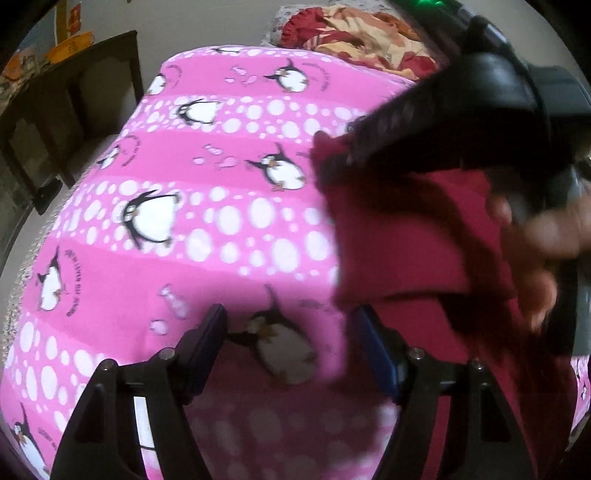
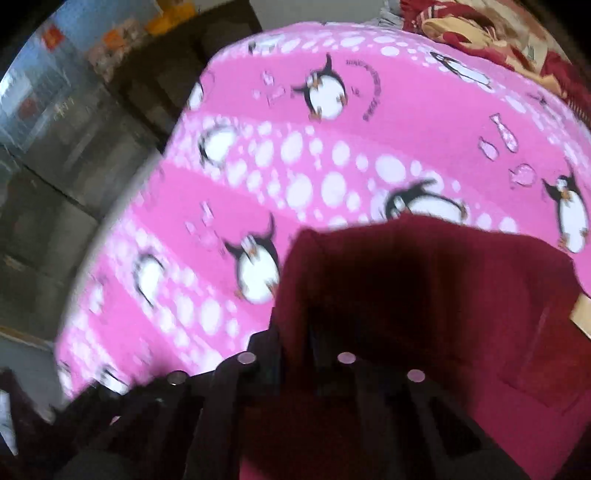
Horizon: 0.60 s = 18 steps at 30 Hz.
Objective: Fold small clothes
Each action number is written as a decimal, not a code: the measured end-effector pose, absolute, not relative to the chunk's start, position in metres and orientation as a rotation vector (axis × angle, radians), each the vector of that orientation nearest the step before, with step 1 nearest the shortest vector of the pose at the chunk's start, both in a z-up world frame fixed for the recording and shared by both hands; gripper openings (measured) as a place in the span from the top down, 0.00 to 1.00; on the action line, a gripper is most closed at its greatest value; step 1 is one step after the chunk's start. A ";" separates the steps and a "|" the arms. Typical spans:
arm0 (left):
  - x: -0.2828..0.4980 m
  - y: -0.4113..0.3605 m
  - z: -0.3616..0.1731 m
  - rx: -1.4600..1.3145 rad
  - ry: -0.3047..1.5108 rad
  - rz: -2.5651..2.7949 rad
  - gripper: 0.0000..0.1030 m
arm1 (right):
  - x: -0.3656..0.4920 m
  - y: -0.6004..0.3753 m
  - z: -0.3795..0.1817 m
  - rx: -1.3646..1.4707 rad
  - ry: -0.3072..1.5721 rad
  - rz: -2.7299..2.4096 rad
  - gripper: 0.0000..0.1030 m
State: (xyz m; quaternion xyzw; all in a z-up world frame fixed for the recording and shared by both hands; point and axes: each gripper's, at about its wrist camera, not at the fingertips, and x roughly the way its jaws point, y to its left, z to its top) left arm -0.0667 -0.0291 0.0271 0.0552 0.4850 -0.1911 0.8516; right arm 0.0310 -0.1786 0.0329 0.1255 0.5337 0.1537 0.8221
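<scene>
A dark red garment [image 1: 406, 240] lies on the right side of a pink penguin-print bedsheet [image 1: 184, 166]. My right gripper [image 1: 332, 162] comes in from the upper right, held by a hand [image 1: 539, 236], and is shut on a lifted edge of the garment. In the right wrist view the red garment [image 2: 461, 295] drapes over the closed fingers and hides their tips, with the bedsheet [image 2: 295, 129] beyond. My left gripper [image 1: 291, 332] hangs open just above the sheet at the garment's left edge. Its fingers [image 1: 207, 339] hold nothing.
A crumpled red-and-yellow blanket [image 1: 369, 40] lies at the far end of the bed, also in the right wrist view as the blanket [image 2: 480, 29]. Dark wooden furniture [image 1: 66, 110] stands past the bed's left edge. Both views are motion-blurred.
</scene>
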 end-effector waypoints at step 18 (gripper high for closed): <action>-0.051 -0.054 0.047 0.019 0.999 -0.423 0.31 | -0.117 -0.353 0.103 0.271 1.024 -0.068 0.30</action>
